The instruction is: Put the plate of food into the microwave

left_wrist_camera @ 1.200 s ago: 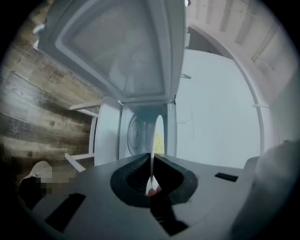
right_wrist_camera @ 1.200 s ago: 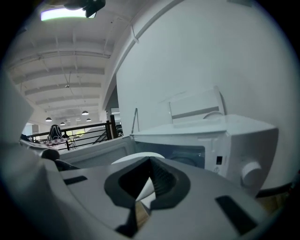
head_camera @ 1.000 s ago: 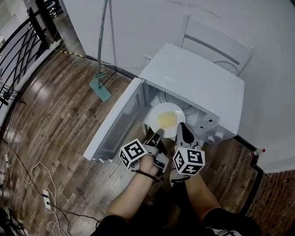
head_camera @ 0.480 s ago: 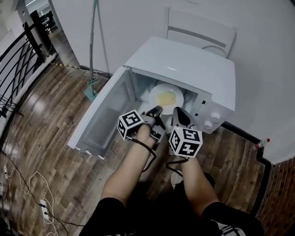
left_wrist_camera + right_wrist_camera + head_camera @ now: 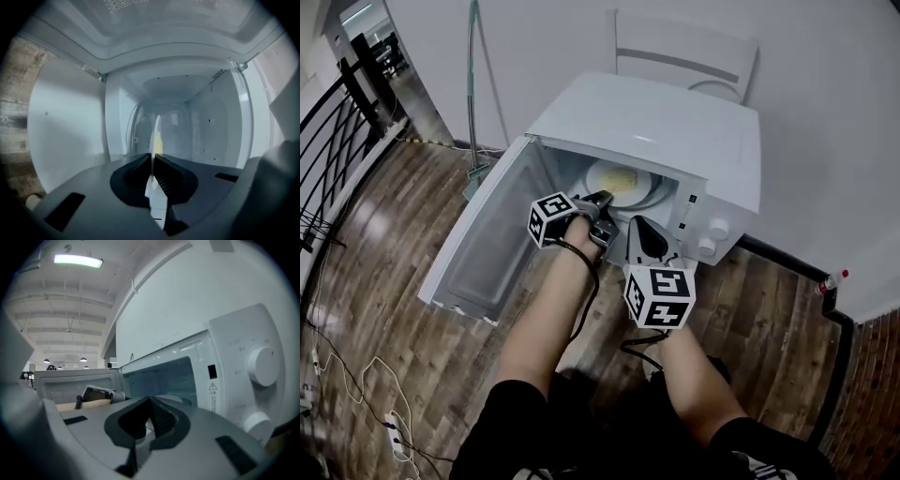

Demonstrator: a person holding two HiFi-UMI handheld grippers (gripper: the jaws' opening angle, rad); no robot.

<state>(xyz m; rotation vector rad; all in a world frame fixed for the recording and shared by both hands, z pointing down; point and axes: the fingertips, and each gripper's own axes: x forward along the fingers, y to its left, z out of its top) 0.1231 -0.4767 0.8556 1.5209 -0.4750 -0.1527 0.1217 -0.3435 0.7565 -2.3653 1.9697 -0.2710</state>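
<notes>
Forearm (image 5: 558,300) stretched into microwave (image 5: 656,122), left tongs (image 5: 602,199) pinching plate (image 5: 619,176) rim, right tongs (image 5: 639,225) closed, empty, outside.

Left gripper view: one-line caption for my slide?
Left gripper shut on the plate rim, plate seen edge-on inside the open microwave.

1 plate (image 5: 617,178), 1 mwave (image 5: 647,127) w/ 2 knobs (image 5: 718,228).

Head view steeply down from above onto the open microwave (image 5: 656,122), left gripper view close inside its cavity (image 5: 187,112), right gripper view just outside, facing the control panel (image 5: 253,376), microwave common to all three
</notes>
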